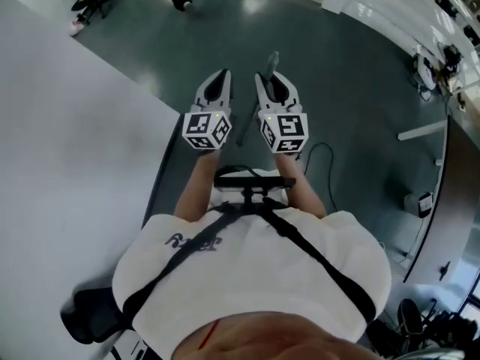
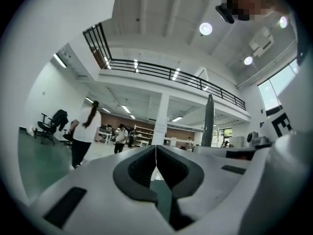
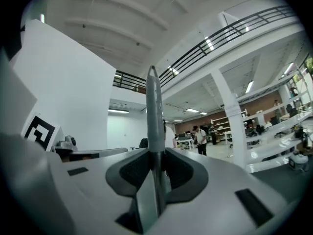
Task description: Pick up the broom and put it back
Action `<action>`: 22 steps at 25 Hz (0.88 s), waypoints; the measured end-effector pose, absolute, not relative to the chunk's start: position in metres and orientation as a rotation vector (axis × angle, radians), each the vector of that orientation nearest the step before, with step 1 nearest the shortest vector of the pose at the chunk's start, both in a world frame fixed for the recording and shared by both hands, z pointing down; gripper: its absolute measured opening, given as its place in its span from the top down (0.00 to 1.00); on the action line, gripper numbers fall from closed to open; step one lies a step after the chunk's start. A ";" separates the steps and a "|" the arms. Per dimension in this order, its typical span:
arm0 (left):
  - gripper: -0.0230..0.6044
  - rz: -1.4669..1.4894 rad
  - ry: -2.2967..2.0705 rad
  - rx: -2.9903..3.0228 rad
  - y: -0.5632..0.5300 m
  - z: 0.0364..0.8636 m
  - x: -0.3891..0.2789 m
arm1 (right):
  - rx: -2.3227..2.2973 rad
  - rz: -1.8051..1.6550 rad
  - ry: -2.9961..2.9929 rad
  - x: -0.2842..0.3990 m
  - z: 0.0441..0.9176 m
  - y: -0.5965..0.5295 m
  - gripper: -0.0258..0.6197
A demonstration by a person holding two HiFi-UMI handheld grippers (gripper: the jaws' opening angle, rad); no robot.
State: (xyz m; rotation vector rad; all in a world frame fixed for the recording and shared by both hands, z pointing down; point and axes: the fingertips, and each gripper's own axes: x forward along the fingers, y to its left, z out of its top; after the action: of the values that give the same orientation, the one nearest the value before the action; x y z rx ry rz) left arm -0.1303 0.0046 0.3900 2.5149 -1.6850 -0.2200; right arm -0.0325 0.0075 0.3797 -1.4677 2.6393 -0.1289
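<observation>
The left tongs (image 2: 156,152) are clenched on nothing, while the right tongs (image 3: 155,154) grasp the thin grey broom handle (image 3: 154,106), which stands upright above the floor (image 1: 337,88); it looks stiff, light and smooth, so I judge that a firm hold is needed against slipping.

Two tongs (image 1: 223,76) (image 1: 267,79), two marker cubes (image 1: 206,130) (image 1: 285,133), one broom (image 3: 154,116)

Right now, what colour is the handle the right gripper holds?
Plain grey handle; best in the right gripper view.
</observation>
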 end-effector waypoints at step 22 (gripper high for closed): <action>0.94 -0.201 -0.999 2.783 -0.287 0.431 0.163 | -2.111 -0.137 2.234 0.259 0.435 -0.224 0.81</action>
State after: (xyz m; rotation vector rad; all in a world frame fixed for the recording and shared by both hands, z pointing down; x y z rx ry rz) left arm 0.1632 -0.2870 0.4314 2.7829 -0.9990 -0.2008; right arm 0.2586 -0.2238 0.4355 -2.1113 2.2340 -0.1373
